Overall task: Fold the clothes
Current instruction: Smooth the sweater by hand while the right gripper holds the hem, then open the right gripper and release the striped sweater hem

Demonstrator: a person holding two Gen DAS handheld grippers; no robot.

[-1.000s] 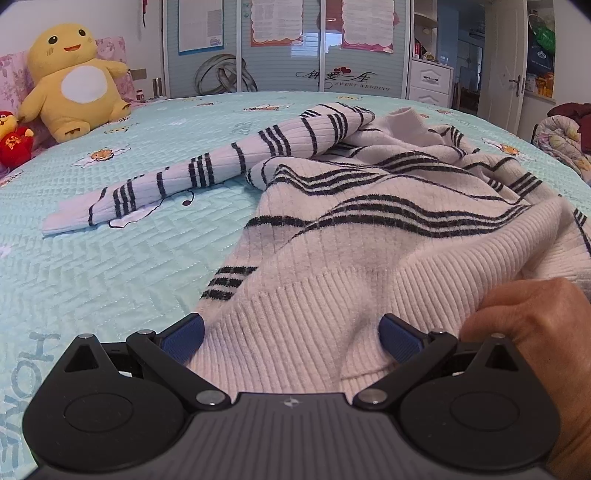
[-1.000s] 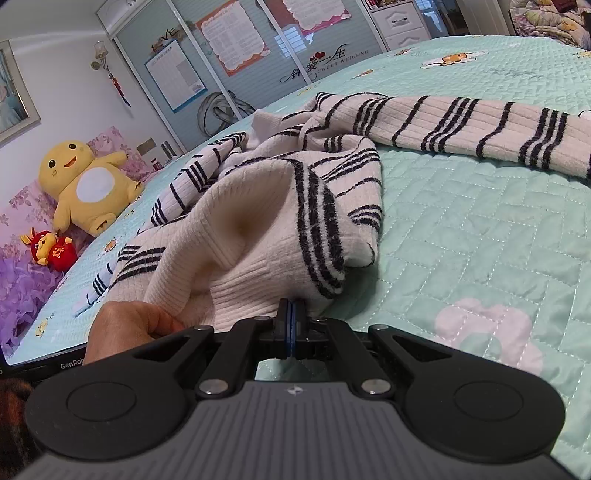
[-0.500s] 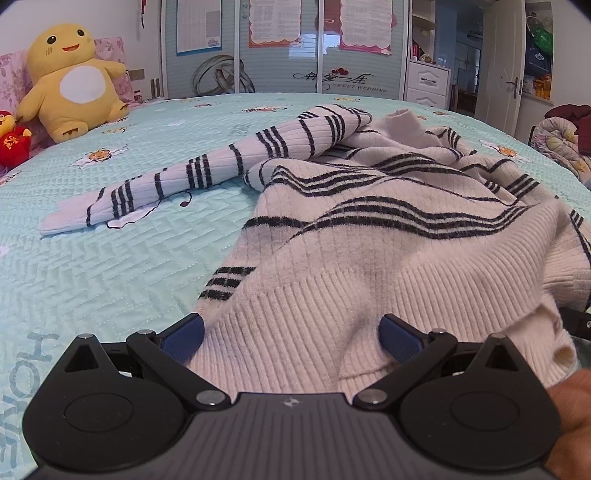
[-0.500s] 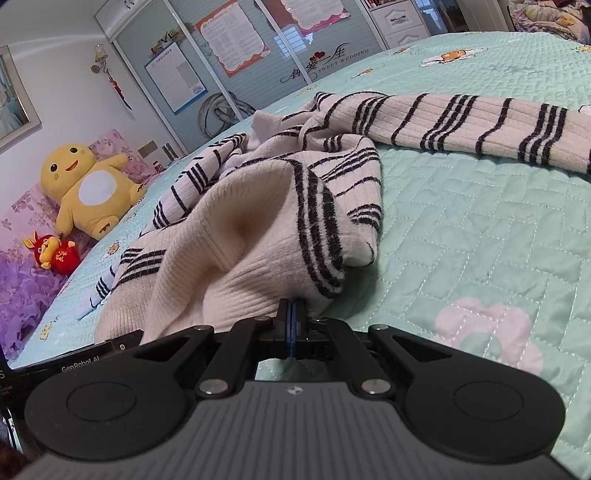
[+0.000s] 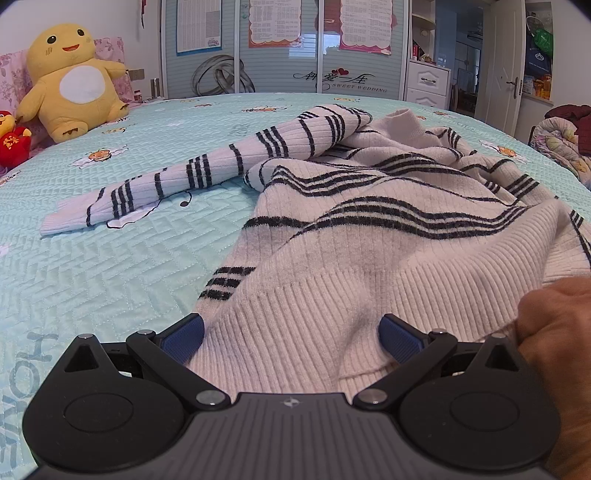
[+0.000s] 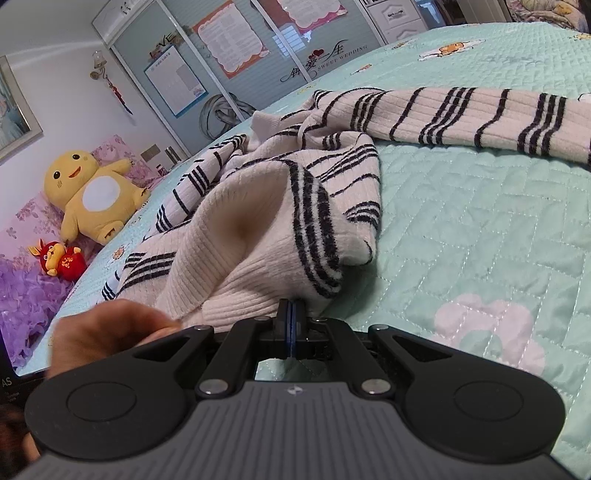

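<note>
One striped knit sweater [image 5: 388, 236] lies crumpled on the quilted mint-green bedspread [image 5: 122, 266], cream with groups of black bands. Its ribbed hem [image 5: 317, 325] faces the cameras. Two sleeves extend from the body: one sleeve [image 5: 177, 184] stretches flat toward the left in the left wrist view; the other sleeve [image 6: 461, 118] runs to the right edge of the right wrist view.

Left gripper [image 5: 291, 336]: jaws spread wide, the two blue pads standing at either side of the hem, which bulges up between them. The pads touch the knit at its edges without pinching it.

Right gripper [image 6: 291, 317]: jaws fully clenched, the two pads pressed together at the lower edge of the hem. The fabric rises in a hollow fold directly behind the tips; whether a bit of knit is caught between the pads cannot be told.

One bare hand [image 5: 554, 325] rests on the hem just beside the left gripper's right-hand finger; the same hand [image 6: 110, 325] appears at the lower left of the right wrist view.

Two plush toys sit at the head of the bed: one large yellow plush [image 5: 70, 81] and one small red plush [image 5: 13, 144] beside it. Three posters [image 5: 280, 22] hang on the wardrobe doors [image 5: 240, 55] behind.
</note>
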